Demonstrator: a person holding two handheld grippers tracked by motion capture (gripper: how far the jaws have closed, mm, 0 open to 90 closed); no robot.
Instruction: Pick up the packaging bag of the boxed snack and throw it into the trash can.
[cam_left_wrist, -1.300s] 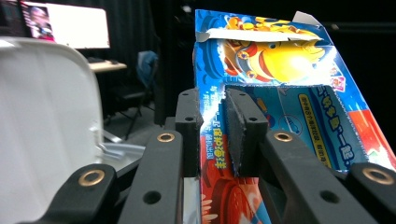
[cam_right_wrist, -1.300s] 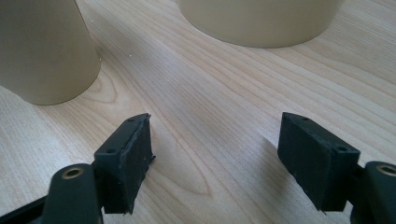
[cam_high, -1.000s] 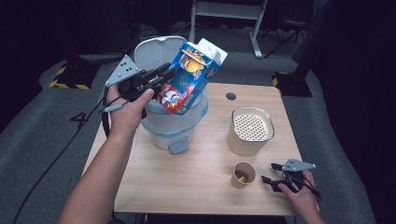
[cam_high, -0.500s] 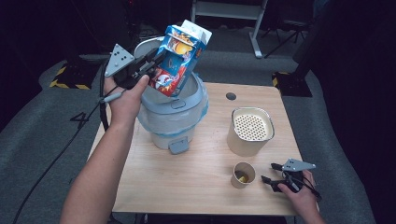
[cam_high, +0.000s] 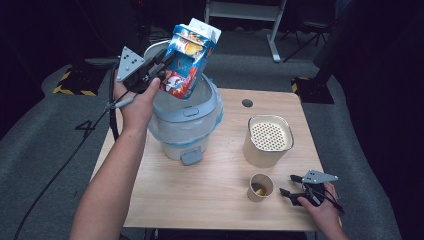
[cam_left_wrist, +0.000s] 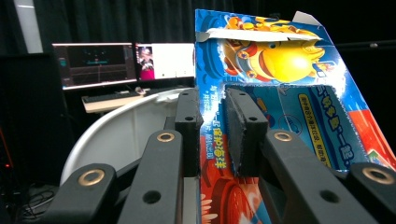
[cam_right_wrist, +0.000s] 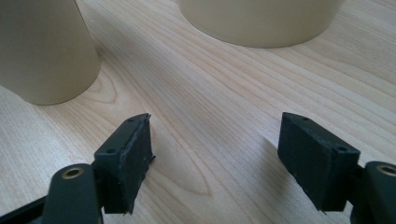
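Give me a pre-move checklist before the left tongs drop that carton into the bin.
1. Grip: left tongs clamp the snack carton by one panel. Ok.
2. Lid: pedal bin lid stands raised behind the carton. Ok.
3. Position: carton's lower end sits over the bin opening in the high view. Ok.
4. Fit: whether the tilted carton clears the rim. Cannot tell.
5. Right tongs open, resting on the table, apart from the paper cup. Ok.
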